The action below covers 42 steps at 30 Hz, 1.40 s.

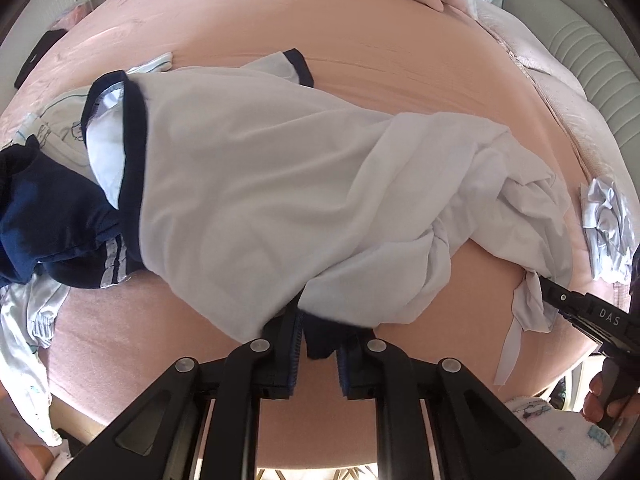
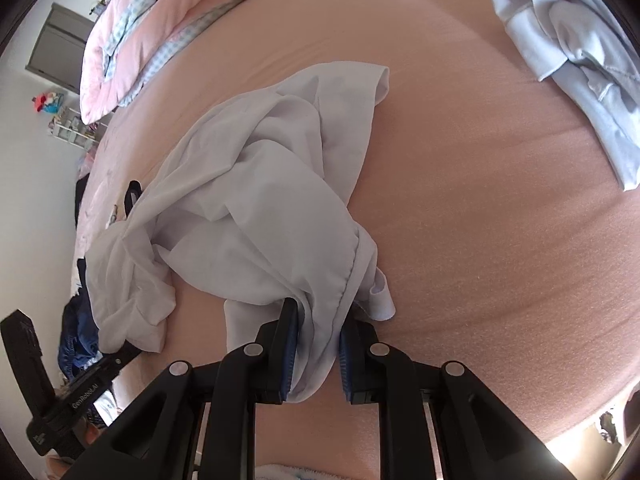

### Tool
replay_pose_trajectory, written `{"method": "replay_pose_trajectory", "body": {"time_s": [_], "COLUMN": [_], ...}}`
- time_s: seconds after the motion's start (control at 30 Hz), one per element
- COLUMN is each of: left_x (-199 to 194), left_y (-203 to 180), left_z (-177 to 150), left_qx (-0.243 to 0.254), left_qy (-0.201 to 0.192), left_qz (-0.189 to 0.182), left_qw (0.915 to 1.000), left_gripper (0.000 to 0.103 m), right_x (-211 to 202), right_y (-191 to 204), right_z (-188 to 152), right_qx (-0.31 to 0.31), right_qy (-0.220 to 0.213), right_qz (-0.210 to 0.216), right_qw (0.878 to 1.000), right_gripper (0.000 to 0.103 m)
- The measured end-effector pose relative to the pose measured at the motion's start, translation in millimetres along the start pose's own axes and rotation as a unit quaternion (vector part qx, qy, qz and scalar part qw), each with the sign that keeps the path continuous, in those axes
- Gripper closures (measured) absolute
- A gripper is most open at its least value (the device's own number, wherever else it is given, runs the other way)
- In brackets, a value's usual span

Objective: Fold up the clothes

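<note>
A white shirt with navy trim lies stretched across the pink bed, its collar at the left and its hem bunched at the right. My left gripper is shut on the shirt's navy-trimmed near edge. My right gripper is shut on the bunched white hem; it also shows in the left wrist view at the right. The left gripper's body shows in the right wrist view at the lower left.
Navy shorts with striped trim and other white garments lie at the left. A pale blue garment lies at the right. A pink quilt and pillows sit at the bed's far end. A grey headboard stands beyond.
</note>
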<state>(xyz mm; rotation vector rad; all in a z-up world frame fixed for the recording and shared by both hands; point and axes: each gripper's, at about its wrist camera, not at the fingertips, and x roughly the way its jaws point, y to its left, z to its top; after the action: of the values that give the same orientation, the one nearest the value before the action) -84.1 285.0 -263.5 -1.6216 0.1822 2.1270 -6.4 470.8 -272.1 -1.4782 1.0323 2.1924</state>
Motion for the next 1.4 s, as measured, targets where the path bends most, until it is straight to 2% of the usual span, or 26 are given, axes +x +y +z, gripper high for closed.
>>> {"method": "replay_pose_trajectory", "body": {"time_s": [0.07, 0.17, 0.23, 0.33, 0.47, 0.5, 0.53, 0.57, 0.6, 0.67, 0.87, 1.07, 1.13, 1.27, 1.4], "left_x": [-2, -8, -13, -21, -21, -25, -26, -28, -31, -42, -48, -51, -47, -36, -25], "left_y": [3, 15, 26, 52, 55, 53, 52, 50, 46, 36, 11, -6, -2, -1, 2], "left_z": [4, 7, 9, 12, 19, 21, 22, 24, 22, 13, 6, -3, -7, -2, 2], "left_qx": [-0.008, -0.021, -0.032, -0.058, -0.054, -0.051, -0.048, -0.045, -0.040, -0.022, 0.028, 0.082, 0.079, 0.061, 0.041], "left_qy": [-0.006, -0.012, -0.014, -0.010, 0.029, 0.038, 0.043, 0.049, 0.047, 0.028, 0.017, 0.004, 0.005, 0.006, 0.010], "left_qz": [-0.005, -0.006, -0.016, -0.063, -0.119, -0.122, -0.116, -0.111, -0.103, -0.086, -0.056, -0.015, -0.016, -0.044, -0.045], "left_qw": [0.9999, 0.9997, 0.9993, 0.9962, 0.9910, 0.9905, 0.9911, 0.9916, 0.9927, 0.9957, 0.9979, 0.9965, 0.9967, 0.9972, 0.9981], "left_gripper": [0.090, 0.090, 0.090, 0.090, 0.089, 0.086, 0.083, 0.073, 0.059, 0.046, 0.045, 0.045, 0.045, 0.045, 0.045], "right_x": [-2, -3, -5, -9, -20, -26, -33, -37, -39, -42, -39, -41, -44, -49, -54], "right_y": [18, 49, 61, 64, 49, 44, 38, 37, 38, 38, 51, 47, 48, 45, 36], "right_z": [0, -5, -8, -10, -12, -13, -16, -17, -16, -14, -11, -8, -11, -6, 1], "right_qx": [-0.044, -0.127, -0.156, -0.167, -0.149, -0.144, -0.143, -0.145, -0.148, -0.158, -0.212, -0.213, -0.208, -0.200, -0.194], "right_qy": [0.003, -0.009, -0.022, -0.032, -0.046, -0.056, -0.071, -0.084, -0.091, -0.094, -0.103, -0.110, -0.114, -0.122, -0.130], "right_qz": [-0.052, -0.124, -0.136, -0.144, -0.150, -0.153, -0.160, -0.167, -0.173, -0.181, -0.223, -0.217, -0.214, -0.210, -0.220], "right_qw": [0.998, 0.984, 0.978, 0.975, 0.976, 0.976, 0.974, 0.972, 0.970, 0.966, 0.946, 0.946, 0.948, 0.949, 0.947], "right_gripper": [0.088, 0.088, 0.088, 0.088, 0.088, 0.088, 0.088, 0.088, 0.088, 0.088, 0.088, 0.088, 0.088, 0.088, 0.088]}}
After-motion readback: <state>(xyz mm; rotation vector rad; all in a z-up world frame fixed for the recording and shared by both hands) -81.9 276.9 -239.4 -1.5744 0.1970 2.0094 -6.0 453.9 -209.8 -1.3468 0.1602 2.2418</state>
